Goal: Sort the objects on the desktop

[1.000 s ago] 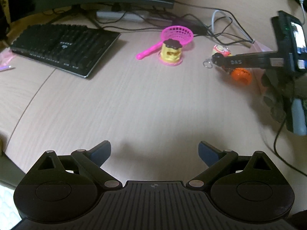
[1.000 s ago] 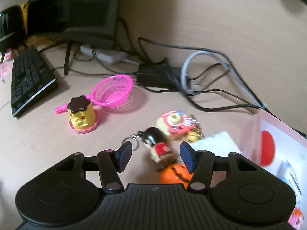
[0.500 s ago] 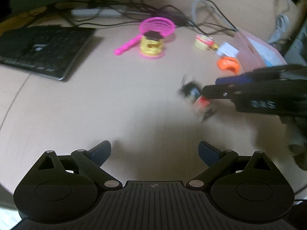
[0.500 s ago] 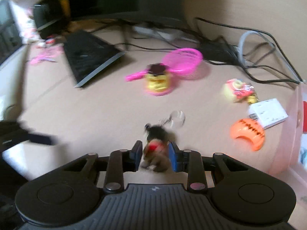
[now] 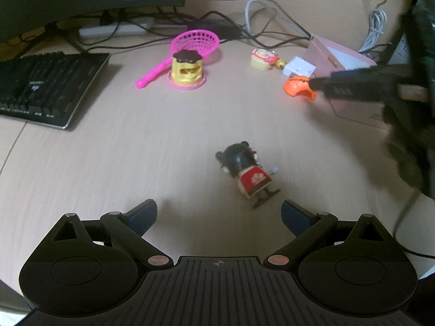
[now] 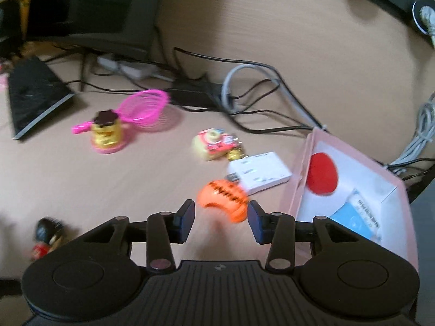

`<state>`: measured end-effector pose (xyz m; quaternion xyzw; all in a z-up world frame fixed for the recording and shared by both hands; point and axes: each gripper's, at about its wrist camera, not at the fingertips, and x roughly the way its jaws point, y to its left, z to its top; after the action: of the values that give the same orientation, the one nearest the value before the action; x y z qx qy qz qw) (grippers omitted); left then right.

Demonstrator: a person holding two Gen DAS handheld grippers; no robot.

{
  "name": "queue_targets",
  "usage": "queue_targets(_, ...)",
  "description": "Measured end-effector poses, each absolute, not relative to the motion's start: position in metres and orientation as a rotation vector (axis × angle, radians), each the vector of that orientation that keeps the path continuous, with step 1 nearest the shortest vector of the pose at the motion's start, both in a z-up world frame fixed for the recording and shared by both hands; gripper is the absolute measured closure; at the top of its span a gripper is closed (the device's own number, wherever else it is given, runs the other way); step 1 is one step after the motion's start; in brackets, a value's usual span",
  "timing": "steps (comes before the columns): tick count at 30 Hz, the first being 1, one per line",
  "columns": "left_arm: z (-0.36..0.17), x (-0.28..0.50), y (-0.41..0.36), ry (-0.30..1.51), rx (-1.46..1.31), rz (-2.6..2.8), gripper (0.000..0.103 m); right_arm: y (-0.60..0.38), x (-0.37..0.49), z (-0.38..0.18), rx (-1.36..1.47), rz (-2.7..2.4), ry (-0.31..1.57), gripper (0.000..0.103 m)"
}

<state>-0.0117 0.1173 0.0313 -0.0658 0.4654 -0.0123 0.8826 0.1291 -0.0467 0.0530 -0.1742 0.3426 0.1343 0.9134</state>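
My right claw (image 6: pixel 220 218) gapes, empty, its fingers flanking the orange toy (image 6: pixel 223 200) beside the pink box (image 6: pixel 299 179). My left claw (image 5: pixel 218 216) spreads wide near the doll (image 5: pixel 246 171) lying on the worktop (image 5: pixel 136 149).

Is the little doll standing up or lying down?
Lying down. The doll is flat on the desk, feet toward the open left gripper.
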Motion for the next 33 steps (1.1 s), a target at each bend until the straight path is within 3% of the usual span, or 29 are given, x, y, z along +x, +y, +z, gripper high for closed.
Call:
queue_targets(8,0.035,-0.012,0.109,0.98,-0.098,-0.063,0.002,-0.035,0.174,0.03,-0.303,0.242,0.766,0.066)
queue_targets(28,0.018,0.034,0.052,1.023,-0.005,-0.288,0.002,-0.128,0.02,0.031,-0.233,0.156,0.776,0.066)
queue_targets(33,0.02,0.041,0.037,0.998,0.024,-0.351,0.002,-0.146,0.006,0.043,-0.18,0.115,0.753,0.061)
